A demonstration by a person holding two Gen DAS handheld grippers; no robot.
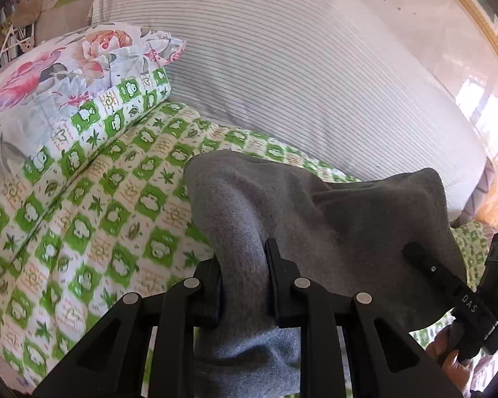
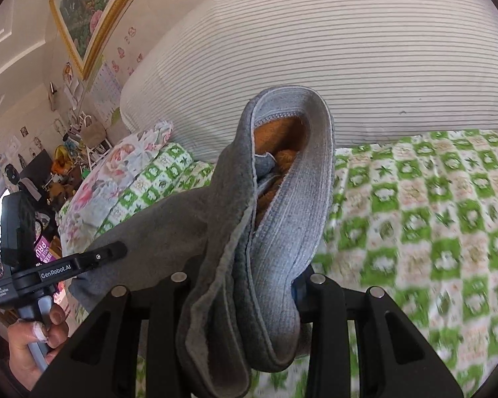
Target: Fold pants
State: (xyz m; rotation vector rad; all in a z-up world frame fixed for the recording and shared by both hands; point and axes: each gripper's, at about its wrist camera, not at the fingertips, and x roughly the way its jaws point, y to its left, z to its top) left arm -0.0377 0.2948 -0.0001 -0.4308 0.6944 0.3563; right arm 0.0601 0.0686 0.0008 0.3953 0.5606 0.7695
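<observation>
In the left wrist view, the far left holds a puffy pillow in a smooth floral print of pink and grey blooms, resting on a folded quilted blanket with green and white squares. The same quilted pattern covers the bed, its surface soft and slightly rumpled. Behind lies a large rounded bolster in fine grey-and-white stripes. The pants are of thick grey fleece with a fuzzy nap, held up above the bed in a bunched, sagging mass. The left tool is clenched on a thick roll of this fleece, which bulges above and hangs below its black fingers. At the right edge the right tool has a black finger pressed into the cloth.

In the right wrist view, a bare hand with a bandaged finger grips the left tool's handle at lower left, and that tool's finger lies against the grey fleece. A gold-framed picture hangs on the wall above. In the middle, the ribbed grey waistband curls into an open loop, showing an orange pile lining inside. The right tool is clenched on the pants, with gathered layers filling the space between its fingers. The green-checked bed spreads to the right.
</observation>
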